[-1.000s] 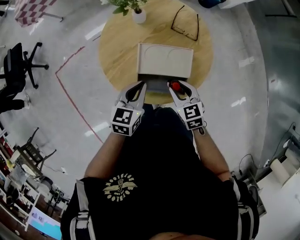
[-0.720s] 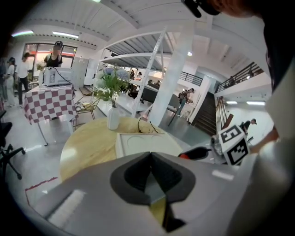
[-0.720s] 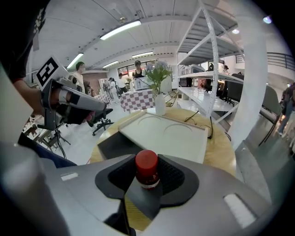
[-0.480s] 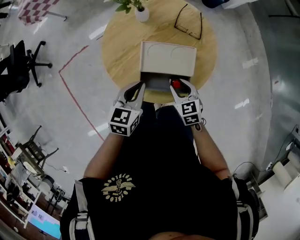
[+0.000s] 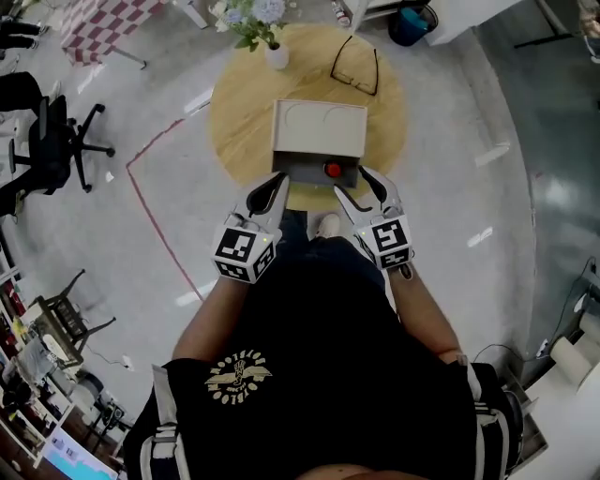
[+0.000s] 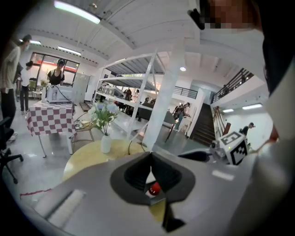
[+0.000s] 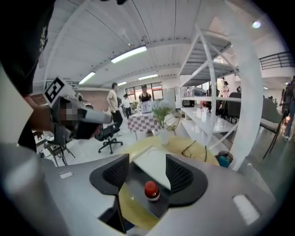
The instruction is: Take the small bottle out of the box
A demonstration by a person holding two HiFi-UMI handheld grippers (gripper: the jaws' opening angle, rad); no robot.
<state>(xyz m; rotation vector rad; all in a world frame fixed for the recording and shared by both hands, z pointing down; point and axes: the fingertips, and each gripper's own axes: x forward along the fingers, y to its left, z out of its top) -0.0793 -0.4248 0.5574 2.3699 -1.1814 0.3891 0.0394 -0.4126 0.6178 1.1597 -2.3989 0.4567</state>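
- Standing upright in box [image 5: 319, 129], small bottle [image 5: 332, 170] sits 11 o'clock of right gripper [image 5: 354, 183], 2 o'clock of left gripper [image 5: 272, 186]; right nearer.
- Right jaws just opened wide, gripping nothing; left jaws closed, empty.

A glossy grey floor [image 5: 487, 216] surrounds the round wooden counter [image 5: 230, 112]. A black office chair [image 5: 56, 141] stands at ten o'clock, a red-checked table [image 5: 94, 28] at eleven. Red floor tape [image 5: 159, 225] runs at nine. White shelving [image 7: 207, 87] rises under ceiling strip lights [image 7: 129, 54].

red-capped small bottle [image 5: 332, 170], upright, in open box [image 5: 319, 129]
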